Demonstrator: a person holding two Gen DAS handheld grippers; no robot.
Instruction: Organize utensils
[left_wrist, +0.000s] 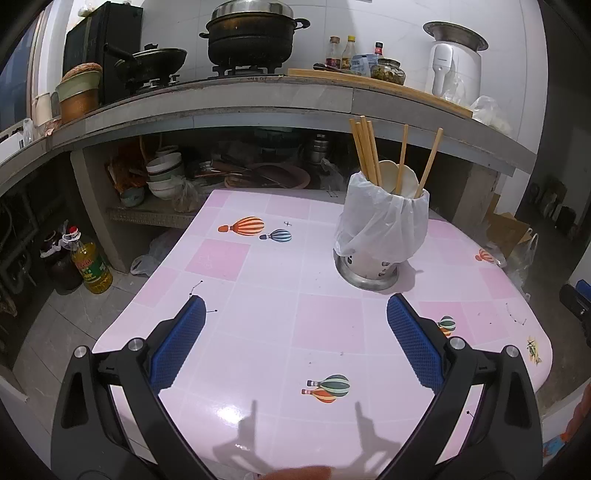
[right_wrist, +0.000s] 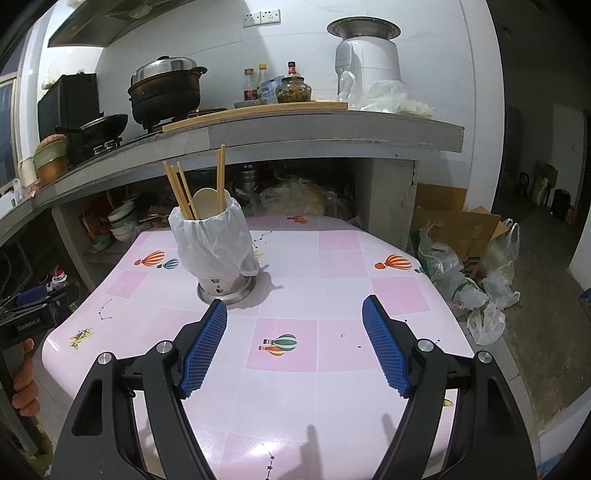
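A metal utensil holder wrapped in a white plastic bag stands upright on the pink table. Several wooden chopsticks and a cream spoon stick out of it. My left gripper hovers open over the near table, its blue pads empty, the holder just beyond its right finger. My right gripper is open too, holding nothing, with the holder just past its left fingertip. The left gripper's body, held by a hand, shows at the right wrist view's left edge.
A grey counter behind the table carries a black pot, a wok, bottles and a white appliance. Bowls and dishes fill the shelf underneath. An oil bottle stands on the floor at left; a cardboard box and plastic bags lie at right.
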